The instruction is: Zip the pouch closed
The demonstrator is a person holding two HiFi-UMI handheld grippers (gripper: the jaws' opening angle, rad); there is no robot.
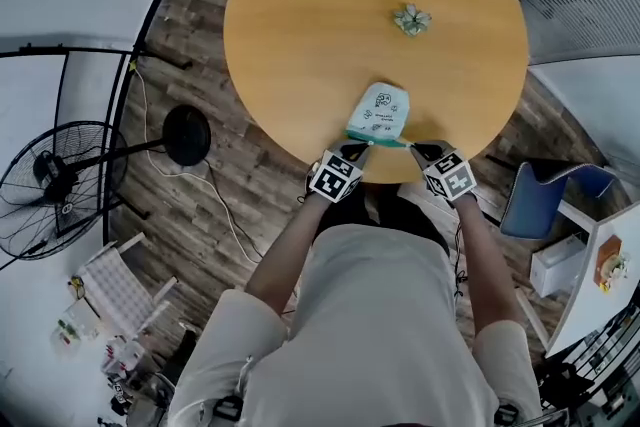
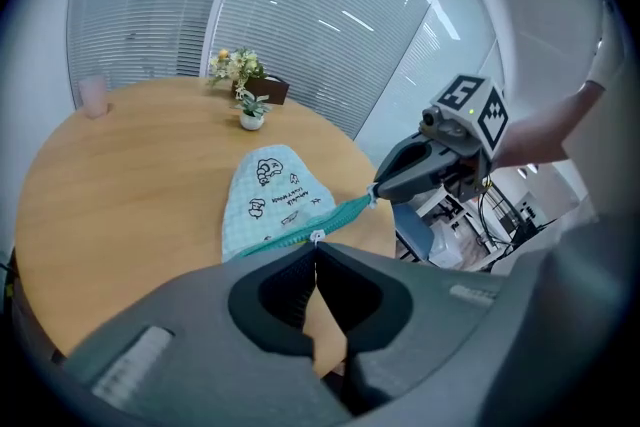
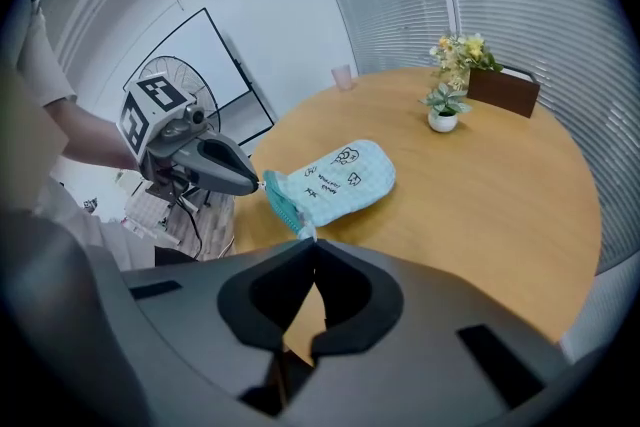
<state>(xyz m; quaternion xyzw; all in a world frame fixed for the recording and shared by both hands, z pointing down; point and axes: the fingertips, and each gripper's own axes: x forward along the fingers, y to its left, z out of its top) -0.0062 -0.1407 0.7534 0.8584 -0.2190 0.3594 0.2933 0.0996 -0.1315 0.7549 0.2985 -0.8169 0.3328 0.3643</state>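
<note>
We find the pouch (image 1: 380, 111) at the near edge of the bench (image 1: 300, 35), frame centre, its zipper line (image 1: 380, 140) running left-right between the left gripper (image 1: 357, 149) and right gripper (image 1: 419, 149), whose fingers pinch its opposite ends.

Pale shirt (image 1: 375, 315); left hand-held gripper (image 1: 368, 146), right hand-held gripper (image 1: 413, 147): dark grey, black-and-white marker cubes (image 1: 335, 177).

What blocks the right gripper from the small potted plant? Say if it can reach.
Likely not yet: the path over the table to the potted plant is bare, but the right gripper is shut on the pouch and must let go first.
</note>
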